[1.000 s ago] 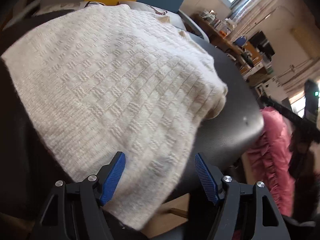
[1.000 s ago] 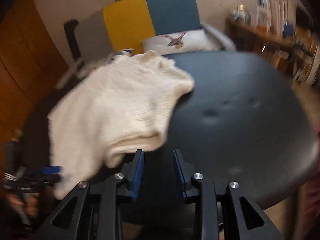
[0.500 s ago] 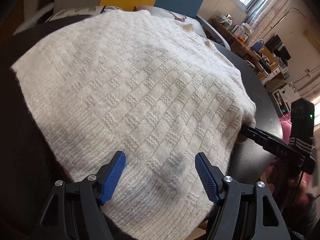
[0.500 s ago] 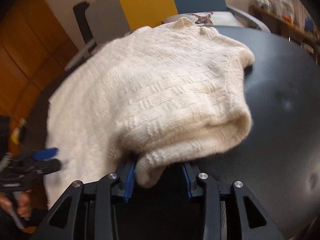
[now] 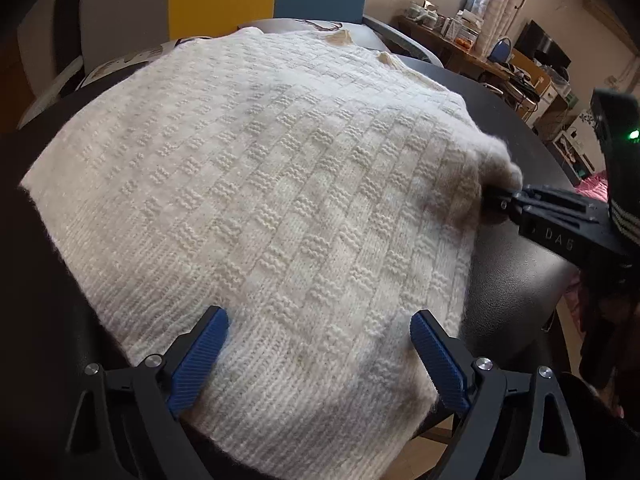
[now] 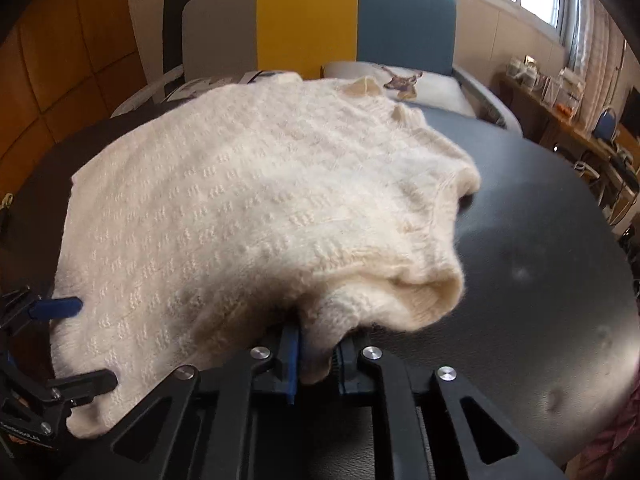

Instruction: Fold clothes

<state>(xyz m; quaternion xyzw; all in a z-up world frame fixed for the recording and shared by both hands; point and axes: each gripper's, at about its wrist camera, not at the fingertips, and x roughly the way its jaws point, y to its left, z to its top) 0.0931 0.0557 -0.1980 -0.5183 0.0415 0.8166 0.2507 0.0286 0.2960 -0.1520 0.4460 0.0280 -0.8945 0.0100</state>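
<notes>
the left gripper (image 5: 318, 364) points forward and a little down, its two blue ribbed fingers (image 5: 198, 360) spread wide apart with nothing pinched between them. the right gripper (image 6: 316, 354) has its jaws drawn close together, clamped on a thick fold of the cream sweater (image 6: 248, 216), which bulges over and hides most of the pads. seen from the left wrist, the right gripper (image 5: 506, 202) reaches in from the right side, roughly level, its tips buried in the knit. from the right wrist, the left gripper (image 6: 76, 344) sits at the far left edge, seemingly gaping, though it is partly cropped.
</notes>
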